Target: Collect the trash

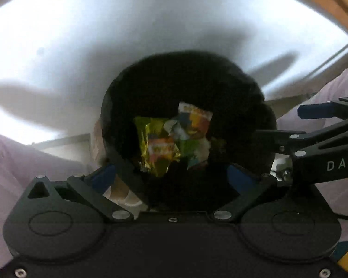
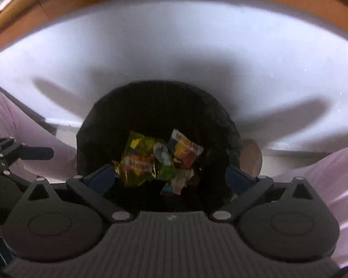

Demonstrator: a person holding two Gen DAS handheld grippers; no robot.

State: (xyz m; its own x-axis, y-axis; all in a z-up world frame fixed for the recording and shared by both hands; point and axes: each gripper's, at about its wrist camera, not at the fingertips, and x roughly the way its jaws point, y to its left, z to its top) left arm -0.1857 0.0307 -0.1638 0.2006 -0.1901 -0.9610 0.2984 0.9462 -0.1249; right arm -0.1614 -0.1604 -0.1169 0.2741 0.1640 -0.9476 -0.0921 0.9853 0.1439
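Two grippers hang over a black bin (image 1: 188, 125), both looking down into its mouth. The trash sits at the bottom: a yellow foil packet (image 1: 156, 146) toward 9 o'clock in the pile and a red-and-yellow wrapper (image 1: 196, 121) toward 1 o'clock, with crumpled white and green scraps (image 2: 171, 173) between and under them. Nothing is pinched in either tool. The left gripper (image 1: 171, 178) has its jaws spread wide, blue pads (image 1: 240, 179) out at either side of the bin mouth, and the right gripper (image 2: 170, 176) is spread the same way. In the left wrist view the right one also pokes in from 3 o'clock with its fingers visibly parted.

My read: the drop-off is done, so the job now is pulling back cleanly. I'd lift straight up before swinging away, so a finger doesn't catch the bin rim or liner, and I'd keep the two tools from bumping since they're near each other.

Hard to tell: the bin interior is so dark that its walls and depth vanish, and more scraps could hide there. The wrapper print is too blurry to read. The white table (image 2: 174, 46) beyond the bin shows only shadows, and whether any litter remains on it is outside both views. Pale purple sleeves or trousers (image 2: 324, 185) fill the sides, cut off.
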